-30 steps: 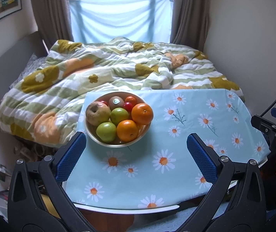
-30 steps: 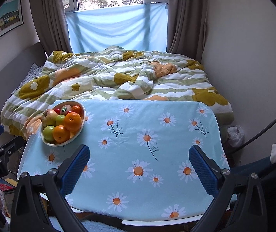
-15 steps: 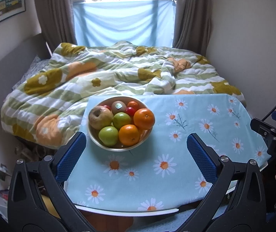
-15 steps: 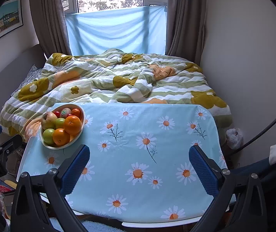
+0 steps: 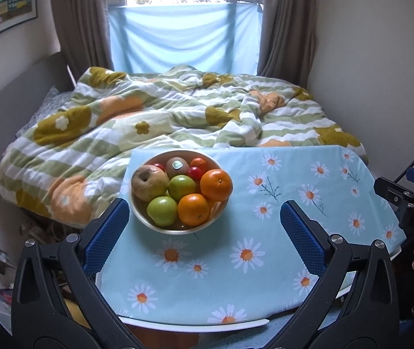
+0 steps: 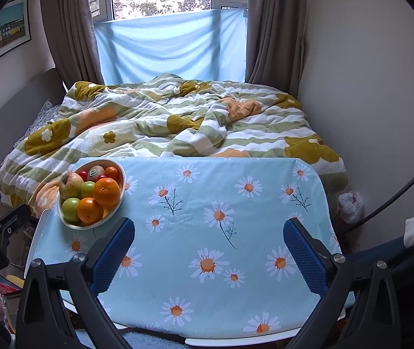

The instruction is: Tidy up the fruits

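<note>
All the fruit (image 5: 182, 192) sits heaped in the bowl (image 5: 160, 226) at the counter's (image 6: 221, 305) far left corner; our left claw (image 5: 204, 232) and right claw (image 6: 208, 250) hover apart, empty – a scene fitting either sorting ahead or fruit gathered

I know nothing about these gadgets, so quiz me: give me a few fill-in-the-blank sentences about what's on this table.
1. All the fruit sits in one white ____ on the daisy tablecloth.
2. The kiwi carries a small ____.
3. The left gripper and right gripper both have their jaws ____.
4. The number of green apples is ____.

Missing words: bowl; sticker; open; two
</note>
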`<act>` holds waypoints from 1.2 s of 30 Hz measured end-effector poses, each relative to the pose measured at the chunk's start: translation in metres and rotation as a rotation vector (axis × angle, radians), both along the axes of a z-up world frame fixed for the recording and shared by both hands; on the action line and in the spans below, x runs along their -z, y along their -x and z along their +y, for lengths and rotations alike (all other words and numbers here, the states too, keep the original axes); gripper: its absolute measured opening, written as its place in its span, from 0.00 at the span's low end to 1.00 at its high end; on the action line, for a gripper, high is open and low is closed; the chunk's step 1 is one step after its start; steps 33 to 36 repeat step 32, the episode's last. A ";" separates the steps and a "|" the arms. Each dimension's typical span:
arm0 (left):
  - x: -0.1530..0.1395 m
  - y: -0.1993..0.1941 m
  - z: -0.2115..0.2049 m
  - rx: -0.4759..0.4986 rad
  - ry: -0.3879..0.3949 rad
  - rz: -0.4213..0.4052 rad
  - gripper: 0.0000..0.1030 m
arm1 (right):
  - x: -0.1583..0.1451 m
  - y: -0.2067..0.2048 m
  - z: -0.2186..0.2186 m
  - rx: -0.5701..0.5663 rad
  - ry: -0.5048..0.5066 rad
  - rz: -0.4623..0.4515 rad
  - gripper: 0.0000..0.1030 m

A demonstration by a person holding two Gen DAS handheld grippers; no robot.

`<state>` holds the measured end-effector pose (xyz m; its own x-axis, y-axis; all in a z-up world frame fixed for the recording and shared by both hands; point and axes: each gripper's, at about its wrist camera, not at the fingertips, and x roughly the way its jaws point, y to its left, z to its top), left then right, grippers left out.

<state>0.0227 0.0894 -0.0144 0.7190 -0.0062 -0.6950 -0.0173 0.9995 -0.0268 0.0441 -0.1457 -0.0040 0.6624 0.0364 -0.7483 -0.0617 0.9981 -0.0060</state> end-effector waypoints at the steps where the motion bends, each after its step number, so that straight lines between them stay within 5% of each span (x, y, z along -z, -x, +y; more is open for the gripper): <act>1: 0.000 -0.001 0.001 -0.001 0.003 -0.004 1.00 | 0.000 -0.001 0.000 0.001 0.003 0.000 0.99; 36: 0.007 -0.020 -0.008 -0.060 -0.032 -0.001 1.00 | 0.013 -0.016 -0.005 0.003 -0.014 0.018 0.99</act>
